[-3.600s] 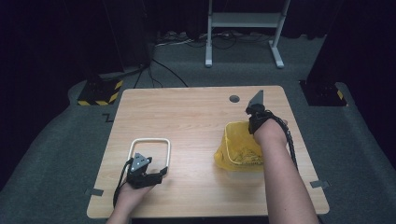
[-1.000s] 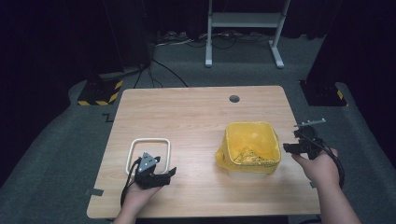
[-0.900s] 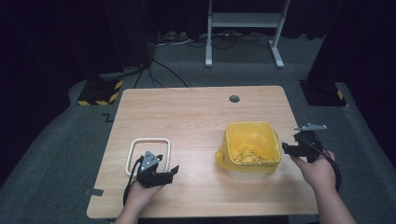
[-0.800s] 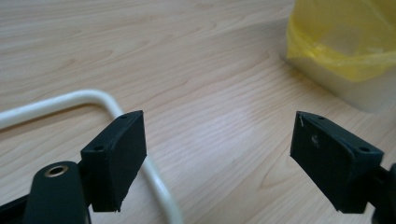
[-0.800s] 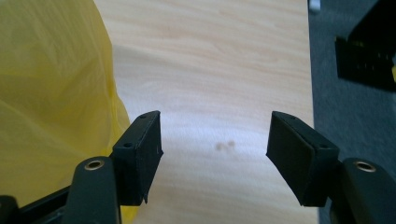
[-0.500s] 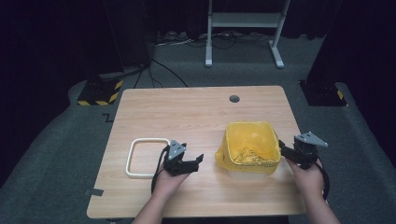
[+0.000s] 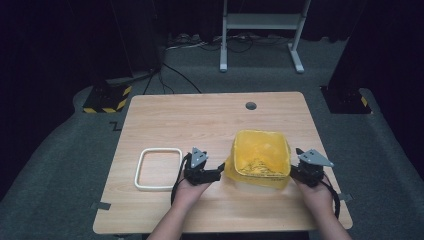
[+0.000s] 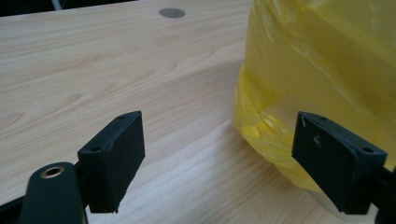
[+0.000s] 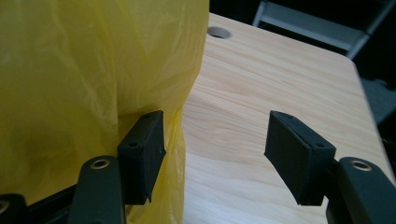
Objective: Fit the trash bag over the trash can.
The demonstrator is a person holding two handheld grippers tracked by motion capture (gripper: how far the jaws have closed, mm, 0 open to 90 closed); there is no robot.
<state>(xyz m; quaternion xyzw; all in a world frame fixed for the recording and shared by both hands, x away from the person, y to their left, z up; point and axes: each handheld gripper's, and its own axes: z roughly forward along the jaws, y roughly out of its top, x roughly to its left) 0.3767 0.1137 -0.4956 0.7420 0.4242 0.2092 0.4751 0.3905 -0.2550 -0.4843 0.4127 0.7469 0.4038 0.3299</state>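
Observation:
A yellow plastic bag [image 7: 260,159] covers a pale, box-shaped container near the table's front right. My left gripper [image 7: 218,173] sits on the table at the bag's left side, open; in the left gripper view [image 8: 217,158] the bag [image 8: 317,79] bulges just behind the right jaw. My right gripper [image 7: 294,173] is at the bag's right side, open. Its jaws have just been closing a little. In the right gripper view [image 9: 215,149] the left jaw lies against the bag [image 9: 93,70], and bare table shows between the jaws.
A white square frame [image 7: 159,169] lies flat on the wooden table [image 7: 200,125], left of my left hand. A round cable hole [image 7: 251,106] is near the far edge. On the floor stand a white stand [image 7: 260,30] and a yellow-black striped block [image 7: 105,97].
My left gripper has moved right, from the white frame to the bag's left side. My right gripper has come down and inward to the bag's right side.

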